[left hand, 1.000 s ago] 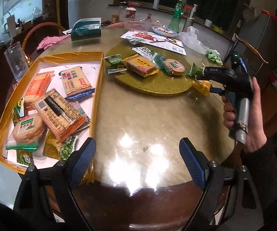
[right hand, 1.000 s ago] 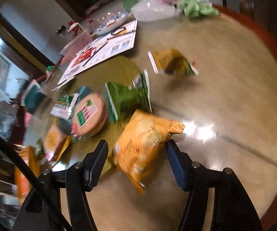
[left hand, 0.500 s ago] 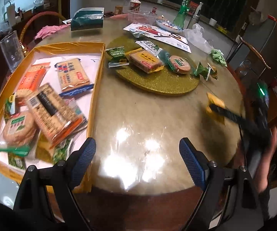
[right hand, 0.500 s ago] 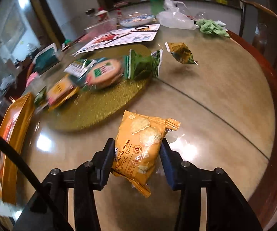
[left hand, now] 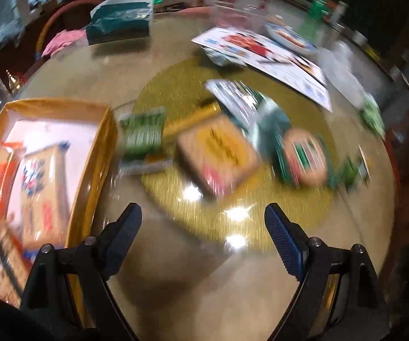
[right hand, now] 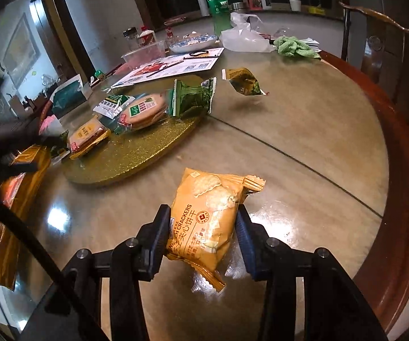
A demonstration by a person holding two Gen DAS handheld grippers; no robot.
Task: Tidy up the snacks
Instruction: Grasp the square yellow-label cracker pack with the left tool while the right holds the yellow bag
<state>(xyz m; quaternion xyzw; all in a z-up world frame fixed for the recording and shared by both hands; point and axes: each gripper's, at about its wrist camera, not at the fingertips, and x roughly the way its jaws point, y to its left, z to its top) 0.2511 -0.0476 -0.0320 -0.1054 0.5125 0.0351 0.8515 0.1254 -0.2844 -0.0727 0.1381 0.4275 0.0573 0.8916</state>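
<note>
My right gripper (right hand: pixel 201 234) is shut on an orange cracker packet (right hand: pixel 207 221) and holds it above the table. My left gripper (left hand: pixel 203 238) is open and empty above the near edge of the gold round mat (left hand: pixel 176 85). The left wrist view is blurred. On the mat lie a green packet (left hand: pixel 143 133), a tan biscuit pack (left hand: pixel 218 156) and a round cracker pack (left hand: pixel 303 160). The gold tray (left hand: pixel 102 153) with several snacks sits at the left; it also shows in the right wrist view (right hand: pixel 25 187).
A loose green-gold packet (right hand: pixel 244 81) lies on the table beyond the mat. A leaflet (right hand: pixel 173 66), a bowl (right hand: pixel 193 42), a plastic bag (right hand: pixel 244 38), a green bottle (right hand: pixel 218 8) and a green cloth (right hand: pixel 295 47) stand at the far side. A teal bag (left hand: pixel 119 20) lies far left.
My left gripper has moved forward over the table toward the mat, still open. My right gripper keeps the orange packet and has drawn back a little from the mat.
</note>
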